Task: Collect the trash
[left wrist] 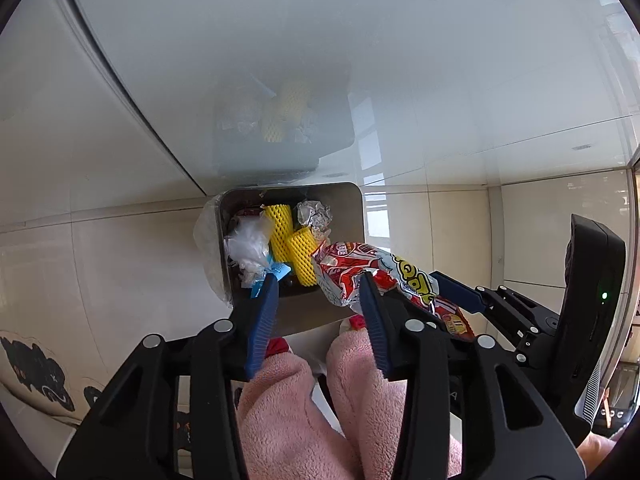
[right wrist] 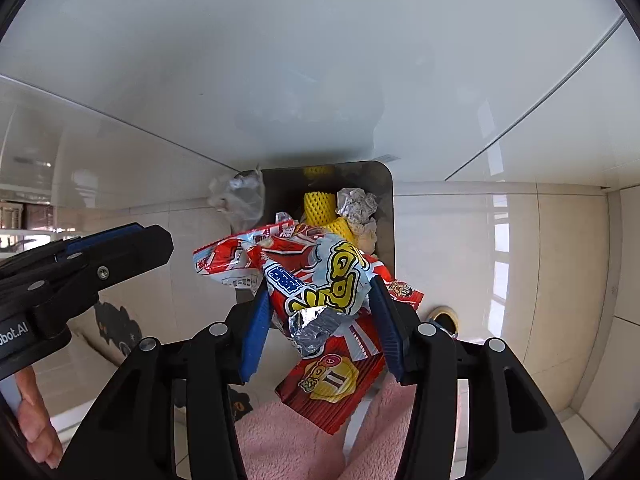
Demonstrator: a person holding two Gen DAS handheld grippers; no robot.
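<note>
Centre frame: both hand-held grippers, left and right, stand apart, releasing the red-and-white crinkled snack wrapper above the grey rectangular metal bin holding collected trash.

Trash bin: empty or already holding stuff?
Holding stuff. The trash bin contains yellow foam nets, a foil ball and a clear plastic bag; how full cannot be told.

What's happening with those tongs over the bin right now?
Both tongs open: left, right. Snack wrapper loose between right tongs, over the bin. Nothing blocking.
</note>
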